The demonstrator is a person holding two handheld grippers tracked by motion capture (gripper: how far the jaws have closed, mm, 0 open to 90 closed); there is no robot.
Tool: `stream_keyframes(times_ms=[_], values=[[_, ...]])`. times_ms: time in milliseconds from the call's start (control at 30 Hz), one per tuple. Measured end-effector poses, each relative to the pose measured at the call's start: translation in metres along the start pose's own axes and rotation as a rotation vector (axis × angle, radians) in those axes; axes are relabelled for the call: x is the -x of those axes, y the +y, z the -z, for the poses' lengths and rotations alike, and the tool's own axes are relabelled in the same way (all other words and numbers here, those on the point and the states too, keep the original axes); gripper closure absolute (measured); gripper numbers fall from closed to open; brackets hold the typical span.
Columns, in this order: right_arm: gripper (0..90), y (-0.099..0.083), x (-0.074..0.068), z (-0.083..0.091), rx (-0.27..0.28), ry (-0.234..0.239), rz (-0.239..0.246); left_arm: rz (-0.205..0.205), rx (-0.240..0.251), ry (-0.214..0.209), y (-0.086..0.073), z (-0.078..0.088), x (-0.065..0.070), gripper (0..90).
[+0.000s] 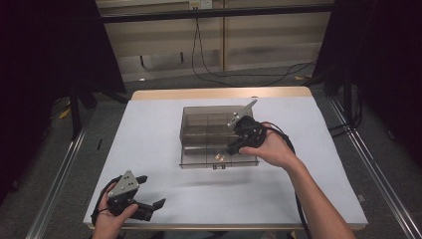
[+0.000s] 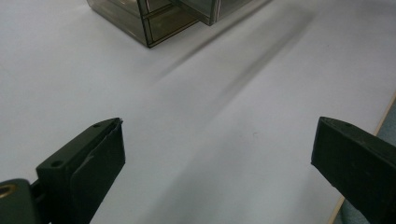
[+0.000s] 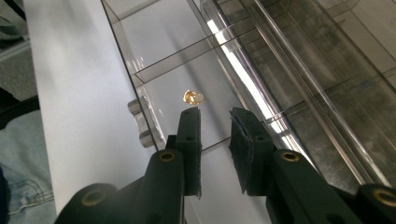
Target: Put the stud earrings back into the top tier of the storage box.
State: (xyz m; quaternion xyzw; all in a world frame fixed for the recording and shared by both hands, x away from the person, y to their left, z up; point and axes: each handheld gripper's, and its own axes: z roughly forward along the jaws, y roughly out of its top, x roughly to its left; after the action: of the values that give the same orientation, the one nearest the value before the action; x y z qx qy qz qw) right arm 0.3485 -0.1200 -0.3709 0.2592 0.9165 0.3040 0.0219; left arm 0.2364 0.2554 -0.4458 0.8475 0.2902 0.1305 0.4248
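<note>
Drawer (image 3: 187, 79) of the smoked clear organiser box (image 1: 214, 130) stands pulled out toward you at the box's near side, in the middle of the white counter (image 1: 318, 164). In its middle compartment lies a small gold-coloured piece (image 3: 193, 97), alone on the clear floor, with the drawer's knob (image 3: 135, 108) on the front wall just beside it. Your right tool (image 3: 215, 122) hangs just above that compartment, its jaws a narrow gap apart with nothing between them; they press on nothing and sit a little short of the gold piece. Your left tool (image 2: 217, 149) rests low over the counter's near left corner, well apart from the box, jaws spread wide and empty.
</note>
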Motion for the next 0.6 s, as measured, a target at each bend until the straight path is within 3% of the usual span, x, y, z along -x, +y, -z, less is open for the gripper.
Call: stream_keyframes(times_ms=[267,600], values=[[73.4,-0.019,0.0,0.017,0.127,-0.053,-0.039,-0.004,0.01,0.007,0.0,0.0,0.0,3.0],[63.2,-0.043,-0.003,0.028,0.188,-0.095,-0.087,0.008,0.006,-0.003,-0.001,0.0,-0.001,3.0]])
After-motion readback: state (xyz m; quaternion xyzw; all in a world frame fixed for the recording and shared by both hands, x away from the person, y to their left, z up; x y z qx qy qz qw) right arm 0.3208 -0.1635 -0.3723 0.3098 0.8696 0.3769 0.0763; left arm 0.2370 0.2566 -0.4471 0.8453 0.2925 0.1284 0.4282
